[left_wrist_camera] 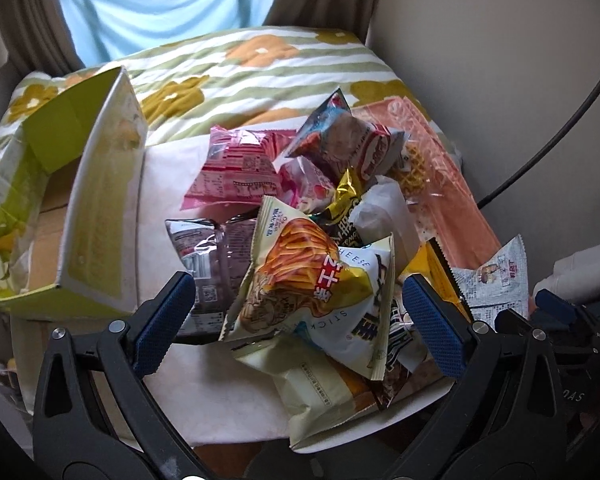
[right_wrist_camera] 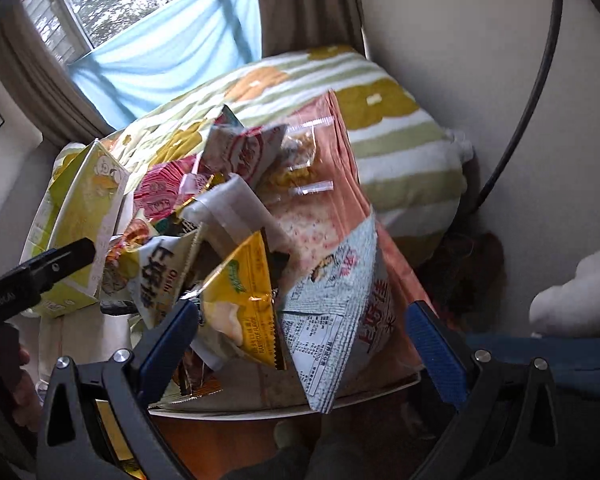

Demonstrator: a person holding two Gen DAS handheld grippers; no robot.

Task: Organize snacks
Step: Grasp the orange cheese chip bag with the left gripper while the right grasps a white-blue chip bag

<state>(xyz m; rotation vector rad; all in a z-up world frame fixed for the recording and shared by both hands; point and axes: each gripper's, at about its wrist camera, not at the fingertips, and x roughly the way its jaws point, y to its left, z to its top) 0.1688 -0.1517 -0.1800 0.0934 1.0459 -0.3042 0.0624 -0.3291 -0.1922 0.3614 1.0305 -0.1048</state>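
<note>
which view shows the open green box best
The left wrist view: the green box sits at the left with its open top and cardboard inside visible. The right wrist view catches only its outer side, partly behind the left gripper.

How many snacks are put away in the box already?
None that I can see: the part of the green box in view shows bare cardboard. Both grippers, left and right, are open and holding nothing. The whole snack pile, cheese sticks bag included, is left to sort.
</note>
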